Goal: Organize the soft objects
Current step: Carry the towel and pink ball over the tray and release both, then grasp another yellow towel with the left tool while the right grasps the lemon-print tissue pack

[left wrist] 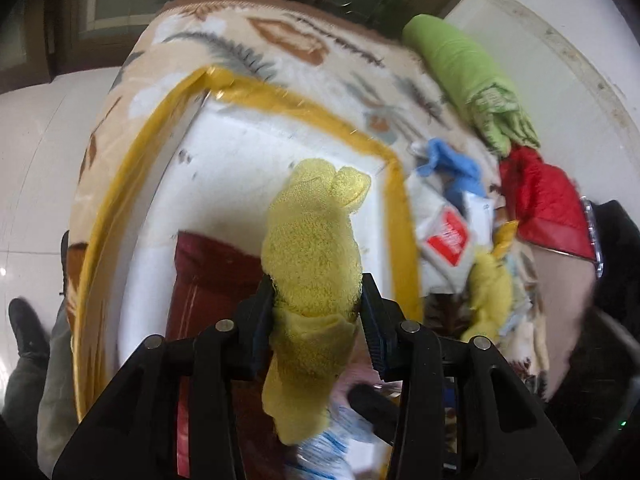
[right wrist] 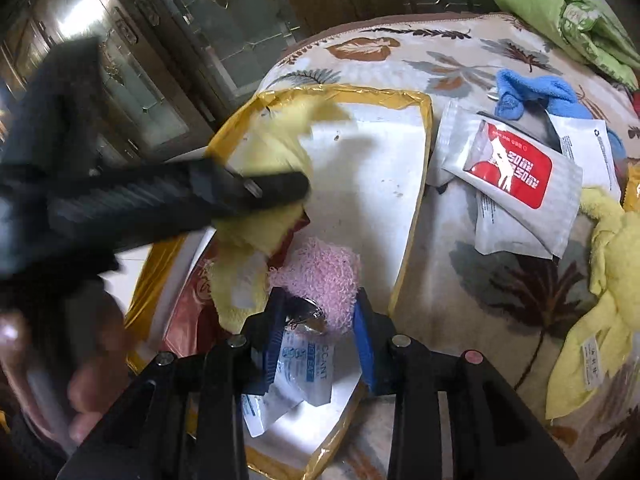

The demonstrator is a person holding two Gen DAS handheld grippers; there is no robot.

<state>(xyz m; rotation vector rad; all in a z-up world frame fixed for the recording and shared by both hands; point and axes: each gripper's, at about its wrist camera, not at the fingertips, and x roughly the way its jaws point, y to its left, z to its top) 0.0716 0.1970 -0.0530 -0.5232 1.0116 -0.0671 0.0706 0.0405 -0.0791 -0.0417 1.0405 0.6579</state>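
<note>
Your left claw (left wrist: 318, 312) is clamped on a yellow terry cloth (left wrist: 312, 248), a nubby, rolled bundle that sticks out past the fingertips and hangs limp below them, held over the white foam box (left wrist: 240, 168) with glossy yellow tape along its rim. Inside that box lies a dark red packet (left wrist: 208, 276).

Your right claw (right wrist: 320, 320) stands parted around a fuzzy pink cloth (right wrist: 320, 276) and a crinkled clear sachet (right wrist: 304, 372) with blue print reading "CCANT"; whether the blue-padded fingers actually press either, you cannot tell. Both sit in the box, near its right wall.

Beside the box, on the leaf-patterned fleece blanket (right wrist: 460, 264), lies a grey-white pouch (right wrist: 516, 176) with a red label carrying white Korean-looking characters too small to read. Behind it sits a blue fleecy cloth (right wrist: 532, 92), and farther back a green folded fabric (right wrist: 560, 16). At the right edge a second yellow towel (right wrist: 600, 312) sprawls with a small white care tag (right wrist: 590, 364), its print illegible.
</note>
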